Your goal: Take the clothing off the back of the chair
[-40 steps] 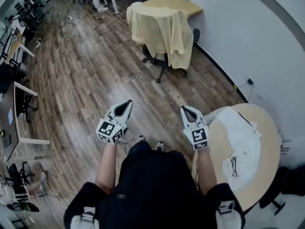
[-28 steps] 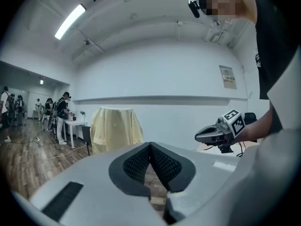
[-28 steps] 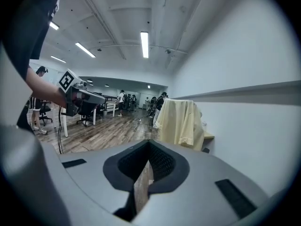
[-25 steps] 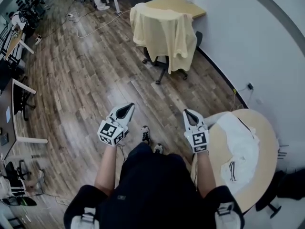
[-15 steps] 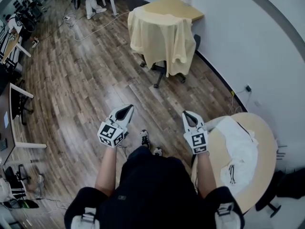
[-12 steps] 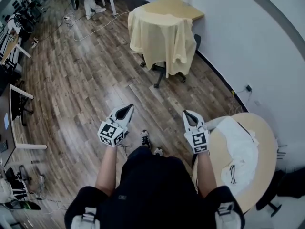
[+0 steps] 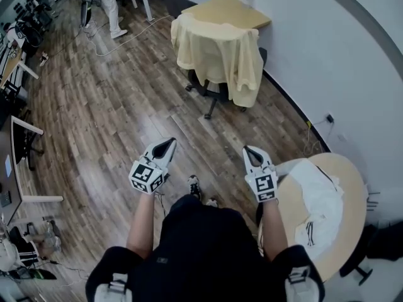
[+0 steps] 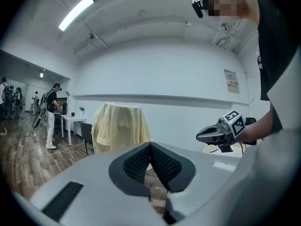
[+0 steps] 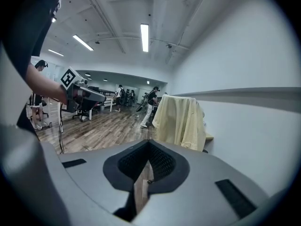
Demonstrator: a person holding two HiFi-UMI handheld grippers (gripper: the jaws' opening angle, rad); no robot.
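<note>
- The left gripper (image 7: 168,143) and right gripper (image 7: 248,150) are pointing forward side by side over the wooden floor (image 7: 113,106), each with its jaws pressed together on nothing.
- A round table (image 7: 356,187) is carrying a white garment (image 7: 321,200) just right of the right gripper.
- The yellow clothing (image 7: 217,49) is hanging over the chair (image 7: 203,83) back, well apart from both grippers, ahead of them.
- The chair is standing at a wooden desk (image 7: 227,8), by its near edge.

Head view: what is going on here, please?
A person holds two grippers. The left gripper and right gripper are both shut and empty. They point toward a chair across the floor, with a yellow garment draped over its back. Neither has reached it yet.
</note>
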